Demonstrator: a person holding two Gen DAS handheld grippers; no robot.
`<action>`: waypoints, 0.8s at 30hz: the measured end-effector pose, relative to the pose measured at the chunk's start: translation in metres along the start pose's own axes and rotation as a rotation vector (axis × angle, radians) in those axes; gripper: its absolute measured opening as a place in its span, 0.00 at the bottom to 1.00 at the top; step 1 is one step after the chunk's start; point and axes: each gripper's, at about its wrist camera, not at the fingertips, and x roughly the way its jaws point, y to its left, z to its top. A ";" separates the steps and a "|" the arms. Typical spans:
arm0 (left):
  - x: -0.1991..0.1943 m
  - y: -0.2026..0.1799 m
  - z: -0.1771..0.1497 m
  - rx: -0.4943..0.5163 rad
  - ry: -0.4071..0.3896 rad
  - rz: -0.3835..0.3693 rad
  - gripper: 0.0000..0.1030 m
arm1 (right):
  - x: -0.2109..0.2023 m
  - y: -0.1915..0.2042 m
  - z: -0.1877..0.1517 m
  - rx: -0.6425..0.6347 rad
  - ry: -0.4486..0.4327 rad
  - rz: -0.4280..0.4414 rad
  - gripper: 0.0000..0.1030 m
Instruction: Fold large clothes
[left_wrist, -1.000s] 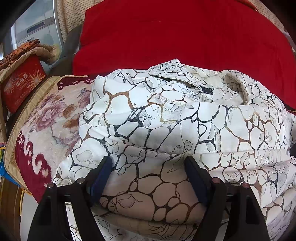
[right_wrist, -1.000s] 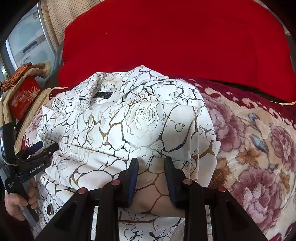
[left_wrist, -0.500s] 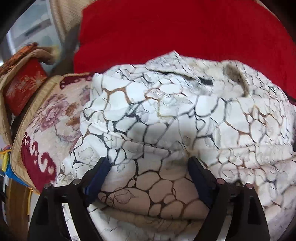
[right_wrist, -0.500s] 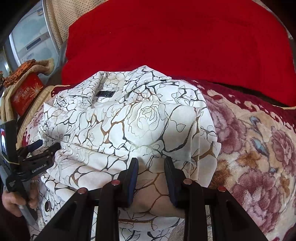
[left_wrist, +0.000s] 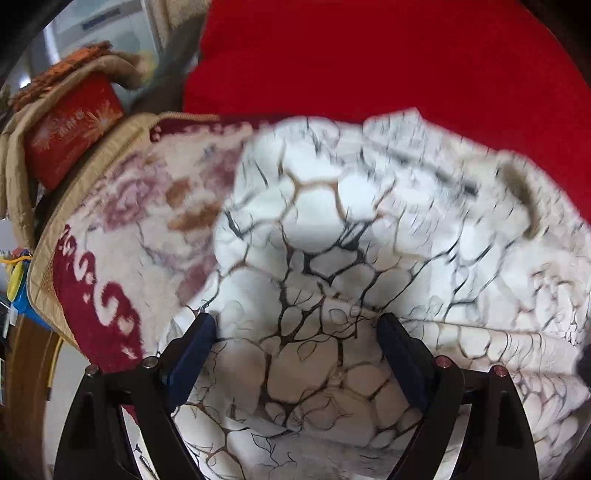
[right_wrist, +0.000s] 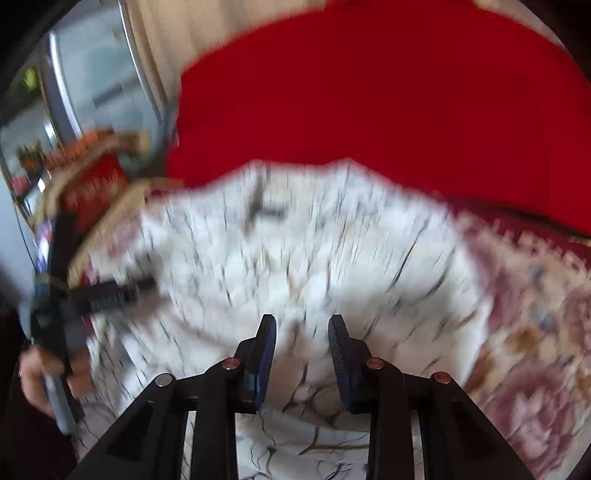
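A white garment with a black and gold crackle print (left_wrist: 369, 236) lies bunched on a floral blanket (left_wrist: 147, 206); it also shows, blurred, in the right wrist view (right_wrist: 303, 251). My left gripper (left_wrist: 295, 332) is open wide, its fingers either side of a fold of the garment. My right gripper (right_wrist: 302, 332) has its jaws a little apart with a bunched fold of the garment between the pads. The left gripper and the hand holding it show at the left of the right wrist view (right_wrist: 107, 295).
A large red cushion (left_wrist: 369, 55) stands behind the garment. A red box (left_wrist: 70, 125) under folded fabric sits at the far left. The blanket's edge (left_wrist: 40, 273) drops off at the left, with a wooden frame below. The floral blanket extends to the right (right_wrist: 535, 332).
Both cameras have moved and blurred. The garment now sits further right in the left wrist view. The right gripper's jaws look slightly wider than before.
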 end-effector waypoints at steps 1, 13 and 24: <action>0.001 -0.002 0.000 0.011 0.000 0.014 0.88 | 0.010 0.001 -0.003 -0.001 0.048 -0.016 0.33; -0.006 0.011 0.002 -0.066 -0.036 0.023 0.88 | -0.021 -0.024 -0.001 0.095 -0.073 -0.118 0.32; -0.021 0.014 0.001 -0.092 -0.108 0.046 0.89 | -0.030 -0.034 0.002 0.138 -0.127 -0.038 0.32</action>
